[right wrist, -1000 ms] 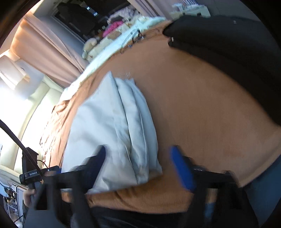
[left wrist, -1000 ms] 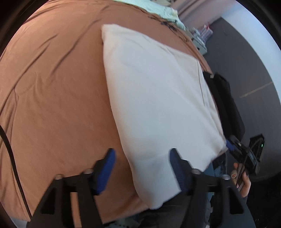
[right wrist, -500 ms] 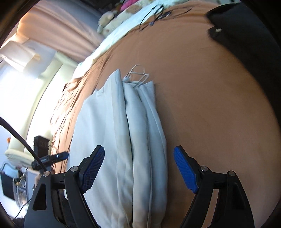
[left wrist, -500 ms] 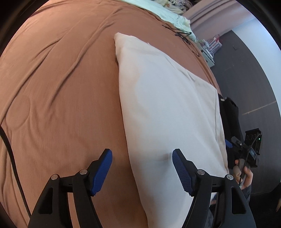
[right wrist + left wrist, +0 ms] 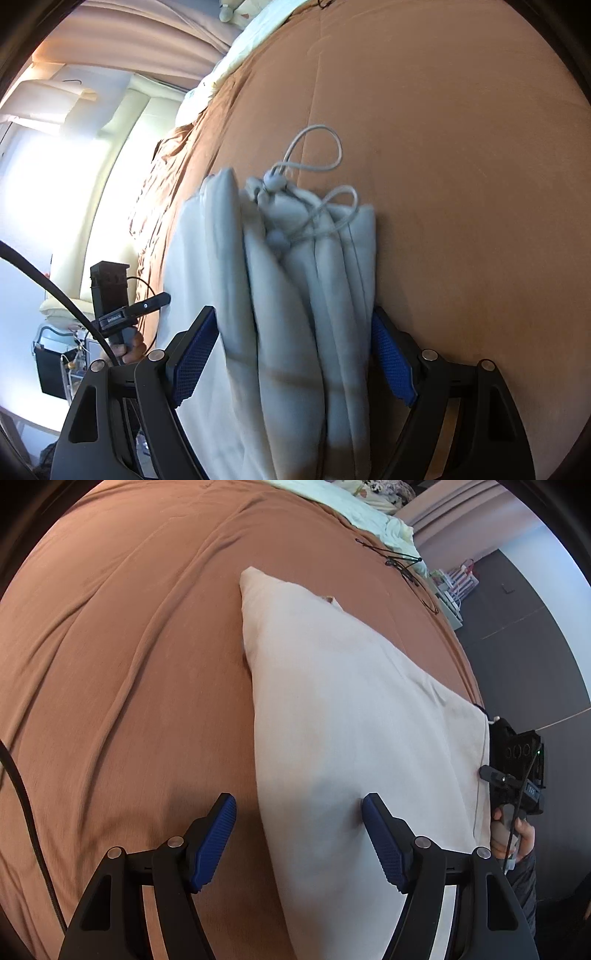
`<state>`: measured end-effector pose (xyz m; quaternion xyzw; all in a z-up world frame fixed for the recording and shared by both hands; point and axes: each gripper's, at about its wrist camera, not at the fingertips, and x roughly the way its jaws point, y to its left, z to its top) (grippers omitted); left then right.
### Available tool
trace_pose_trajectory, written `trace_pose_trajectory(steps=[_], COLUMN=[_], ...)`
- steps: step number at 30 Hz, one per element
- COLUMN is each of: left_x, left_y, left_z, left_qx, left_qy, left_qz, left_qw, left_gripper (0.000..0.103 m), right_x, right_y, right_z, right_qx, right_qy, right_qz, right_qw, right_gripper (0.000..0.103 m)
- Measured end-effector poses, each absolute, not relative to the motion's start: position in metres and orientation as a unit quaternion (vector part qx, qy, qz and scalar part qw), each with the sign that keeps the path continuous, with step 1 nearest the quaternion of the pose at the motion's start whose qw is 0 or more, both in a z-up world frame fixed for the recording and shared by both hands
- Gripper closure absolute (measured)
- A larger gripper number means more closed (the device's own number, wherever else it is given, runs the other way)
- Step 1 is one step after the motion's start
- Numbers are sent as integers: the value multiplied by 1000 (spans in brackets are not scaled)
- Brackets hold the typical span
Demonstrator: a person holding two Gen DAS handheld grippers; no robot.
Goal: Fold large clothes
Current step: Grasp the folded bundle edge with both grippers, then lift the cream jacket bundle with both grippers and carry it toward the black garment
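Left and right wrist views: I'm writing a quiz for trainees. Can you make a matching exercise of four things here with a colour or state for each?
Things:
1. garment
2. bedspread
3. drawcord
4. left gripper

States:
A. brown, lightly creased
B. open, fingers astride the garment's left edge
C. looped, lying at the garment's far end
D. pale, folded in layers

Pairs: 1-D, 2-A, 3-C, 4-B
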<state>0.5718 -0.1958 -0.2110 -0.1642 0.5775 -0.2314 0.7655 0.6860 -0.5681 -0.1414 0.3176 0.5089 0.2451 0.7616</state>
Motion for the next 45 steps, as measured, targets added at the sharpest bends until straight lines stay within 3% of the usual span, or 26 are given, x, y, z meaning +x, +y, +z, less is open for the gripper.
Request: trace_pose_trajectory(steps=[4,5,6,8,11,14,18,20,28,45], left_x=[586,592,594,600,603,600,596,590,549,423], left_y=[-201,-203,-205,-210,-215,-215,-211,-209,-200,-237], left_z=[-215,-217,-218,-219,-216,-208,-194,-181,-110,31], left_qx=[-164,-166,-166,-160,-157,-155,-155,-157,-153,-133], left_qy=[575,575,575,573,577,578,568,558,505,398], left_qz=[-230,-230,-230,-228,-223,-219,-220,-223,-242,-326], left_qw=[767,767,767,771,769,771,778,784,814,847], left_gripper=[31,31,31,36,44,57,72,74,80,86], right_x=[703,701,702,702,693,683,662,647,564,339], right_y=[-566,-565,-561,-555,-540,-523,-500,-482,-451,-501], right_z=[-149,-148,-148,-147,-129,-108,-75,-57,1,89], right_qx=[305,297,286,273,242,209,166,147,123,101], right_qy=[514,516,518,524,514,500,479,464,398,289], right_qz=[253,252,246,240,234,221,206,201,183,117], right_qw=[761,763,767,770,789,811,837,850,890,945], right_gripper=[24,28,33,61,76,83,85,86,86,88])
